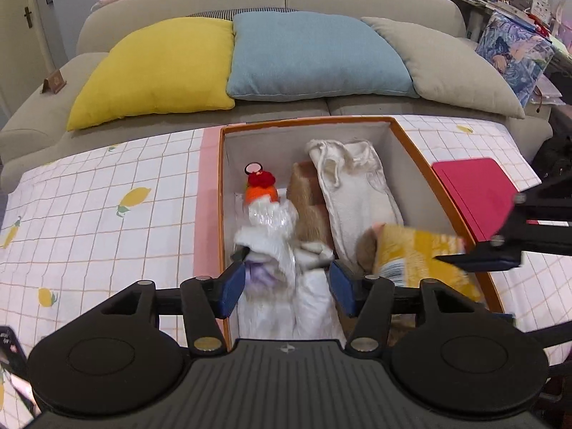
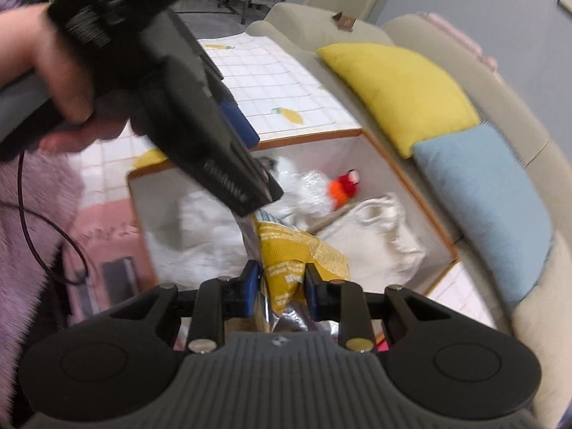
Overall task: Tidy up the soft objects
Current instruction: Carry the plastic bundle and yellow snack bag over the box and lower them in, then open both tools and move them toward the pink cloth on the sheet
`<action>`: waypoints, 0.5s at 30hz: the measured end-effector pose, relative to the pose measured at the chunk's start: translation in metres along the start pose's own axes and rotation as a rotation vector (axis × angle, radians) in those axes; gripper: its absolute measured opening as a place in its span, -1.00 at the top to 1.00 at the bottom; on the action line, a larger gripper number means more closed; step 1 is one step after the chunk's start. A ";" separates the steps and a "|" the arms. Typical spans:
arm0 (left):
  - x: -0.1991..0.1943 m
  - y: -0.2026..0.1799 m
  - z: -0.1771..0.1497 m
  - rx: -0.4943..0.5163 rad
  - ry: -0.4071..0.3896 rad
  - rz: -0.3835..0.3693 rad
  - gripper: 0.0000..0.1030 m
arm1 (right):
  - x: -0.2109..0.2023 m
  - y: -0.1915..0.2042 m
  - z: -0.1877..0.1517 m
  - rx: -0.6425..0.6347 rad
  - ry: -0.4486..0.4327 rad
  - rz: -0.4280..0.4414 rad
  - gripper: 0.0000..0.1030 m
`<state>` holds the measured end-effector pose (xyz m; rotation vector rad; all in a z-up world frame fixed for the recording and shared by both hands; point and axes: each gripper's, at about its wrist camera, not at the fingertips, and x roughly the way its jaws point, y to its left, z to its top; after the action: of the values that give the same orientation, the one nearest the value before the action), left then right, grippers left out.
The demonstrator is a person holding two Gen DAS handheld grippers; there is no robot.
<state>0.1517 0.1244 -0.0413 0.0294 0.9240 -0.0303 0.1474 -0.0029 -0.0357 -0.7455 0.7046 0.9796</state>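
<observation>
An orange-rimmed box (image 1: 411, 143) stands on the lemon-print cloth. Inside lie a white drawstring cloth bag (image 1: 357, 193), a red and orange plush toy (image 1: 261, 186), a brown soft item (image 1: 307, 196) and a white plastic-wrapped bundle (image 1: 275, 228). My left gripper (image 1: 287, 284) hangs over the box's near end, open, with the bundle between and below its blue pads. My right gripper (image 2: 280, 287) is shut on a yellow packet (image 2: 293, 250), held over the box's right side. The left wrist view shows that packet (image 1: 411, 254) blurred beside the cloth bag.
Yellow (image 1: 157, 68), blue (image 1: 314, 57) and beige (image 1: 447, 64) cushions lean on the sofa behind the box. A flat pink-red item (image 1: 479, 193) lies right of the box. A hand (image 2: 53, 57) holds the left gripper across the right wrist view. Cluttered shelves stand at far right.
</observation>
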 end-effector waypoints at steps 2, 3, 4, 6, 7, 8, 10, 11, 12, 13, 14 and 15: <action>-0.005 -0.003 -0.006 0.001 -0.003 0.009 -0.25 | 0.006 -0.001 0.003 0.056 0.030 0.049 0.51; -0.006 -0.003 -0.009 -0.001 -0.005 0.012 -0.25 | 0.010 -0.001 0.004 0.086 0.044 0.070 0.51; -0.006 -0.003 -0.012 -0.007 -0.005 0.016 -0.25 | 0.015 -0.001 0.003 0.118 0.060 0.085 0.51; -0.006 -0.001 -0.018 -0.028 -0.002 0.019 -0.25 | 0.027 -0.005 0.002 0.187 0.093 0.100 0.51; -0.006 0.001 -0.020 -0.038 0.004 0.018 -0.25 | 0.032 -0.009 0.000 0.234 0.110 0.117 0.51; -0.005 0.002 -0.022 -0.048 0.012 0.015 -0.25 | 0.037 -0.012 -0.002 0.286 0.124 0.147 0.50; -0.005 0.003 -0.027 -0.062 0.026 0.011 -0.25 | 0.046 -0.018 -0.004 0.362 0.141 0.192 0.50; -0.005 0.003 -0.028 -0.064 0.029 0.010 -0.25 | 0.048 -0.019 -0.005 0.388 0.147 0.199 0.49; -0.005 0.002 -0.029 -0.064 0.030 0.008 -0.25 | 0.050 -0.019 -0.006 0.411 0.153 0.206 0.48; -0.006 0.001 -0.030 -0.063 0.030 0.007 -0.25 | 0.052 -0.020 -0.007 0.437 0.159 0.218 0.43; -0.006 0.000 -0.030 -0.062 0.030 0.005 -0.25 | 0.053 -0.019 -0.008 0.462 0.166 0.230 0.38; -0.007 -0.001 -0.030 -0.063 0.030 0.003 -0.25 | 0.054 -0.021 -0.010 0.489 0.174 0.245 0.38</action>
<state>0.1235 0.1248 -0.0543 -0.0267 0.9546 0.0023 0.1853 0.0068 -0.0794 -0.3191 1.1571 0.9164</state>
